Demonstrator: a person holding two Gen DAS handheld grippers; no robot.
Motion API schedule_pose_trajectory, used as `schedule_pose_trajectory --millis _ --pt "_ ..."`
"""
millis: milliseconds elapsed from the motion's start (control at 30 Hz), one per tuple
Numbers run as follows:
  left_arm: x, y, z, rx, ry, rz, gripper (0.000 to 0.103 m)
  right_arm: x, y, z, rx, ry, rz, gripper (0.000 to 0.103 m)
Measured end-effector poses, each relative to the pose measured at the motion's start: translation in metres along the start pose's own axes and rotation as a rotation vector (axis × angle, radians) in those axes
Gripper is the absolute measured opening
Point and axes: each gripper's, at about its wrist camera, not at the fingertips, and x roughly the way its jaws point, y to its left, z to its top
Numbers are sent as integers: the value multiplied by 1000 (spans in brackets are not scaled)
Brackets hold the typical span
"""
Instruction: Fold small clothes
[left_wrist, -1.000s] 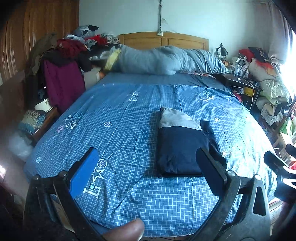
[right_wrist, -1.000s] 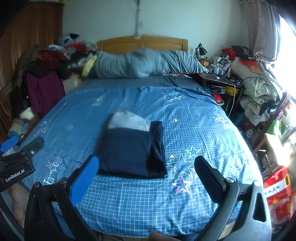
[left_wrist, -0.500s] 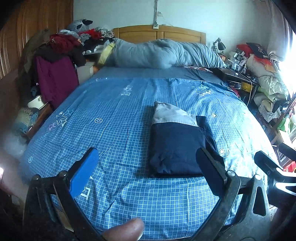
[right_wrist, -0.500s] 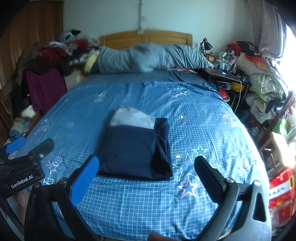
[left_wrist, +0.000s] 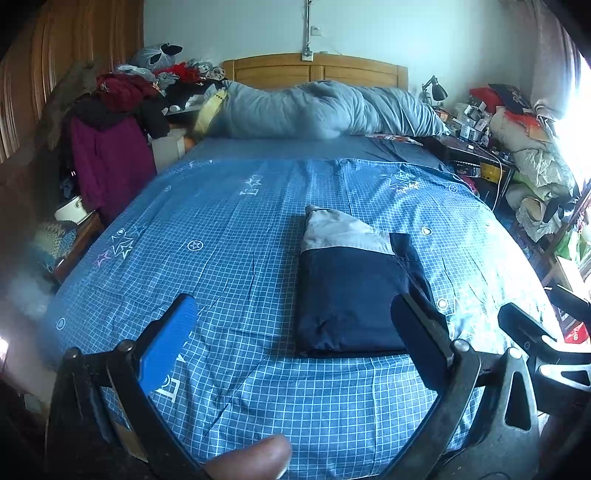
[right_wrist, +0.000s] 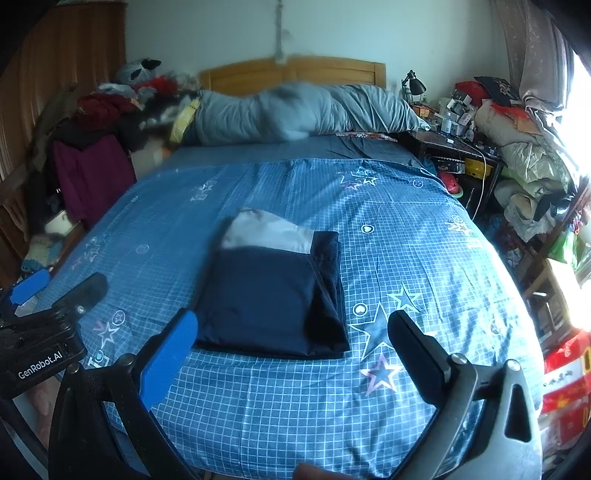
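Left wrist view: left gripper (left_wrist: 293, 332) is hovering above the near edge of the bed (left_wrist: 221, 229), fingers spread wide apart w/ nothing between them, pointing toward the headboard. A thumb tip (left_wrist: 251, 459) is showing at the bottom. Folded garment (left_wrist: 354, 291), navy w/ a grey band at the far end, is lying flat on the blue checked cover, right of center. Right gripper (right_wrist: 291, 339) is likewise hanging over the near edge, jaws apart & empty, garment (right_wrist: 273, 295) lying just beyond them.
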Motion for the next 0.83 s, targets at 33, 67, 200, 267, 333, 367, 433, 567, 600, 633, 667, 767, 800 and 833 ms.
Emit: schedule_pose_trajectory --millis 33,67,200,267,333,367,433,567,600,633,667,767,800,833 --pt "1 1 0 -2 3 0 103 0 -1 0 1 1 0 103" --pt "2 1 0 -3 5 4 103 0 -1 0 1 2 3 103" --pt "4 0 -1 3 7 13 103 1 -1 -1 4 6 11 103" --pt "4 0 -1 4 6 11 103 2 -3 -1 8 5 13 103" --pt "4 0 -1 10 3 11 103 2 -2 -1 12 7 13 103" --pt "4 -1 -1 11 1 11 103 3 -2 -1 14 8 14 103" --pt "4 -1 -1 13 -1 7 103 4 -2 -1 17 7 15 103" --pt "4 -5 -1 21 -11 6 103 4 0 1 9 0 20 103" --pt "3 -5 -1 20 -12 4 103 4 0 2 7 -2 24 103" --pt "3 -5 -1 19 -13 0 103 4 1 3 6 -5 22 103" --pt "3 -5 -1 17 -15 -3 103 3 1 4 6 -9 19 103" --pt "1 -6 -1 10 -32 -2 103 2 3 5 4 -18 22 103" --pt "0 -5 -2 9 -35 -3 103 2 4 5 3 -20 23 103" --pt "0 -5 -2 10 -37 -4 103 2 4 6 0 -21 28 103"
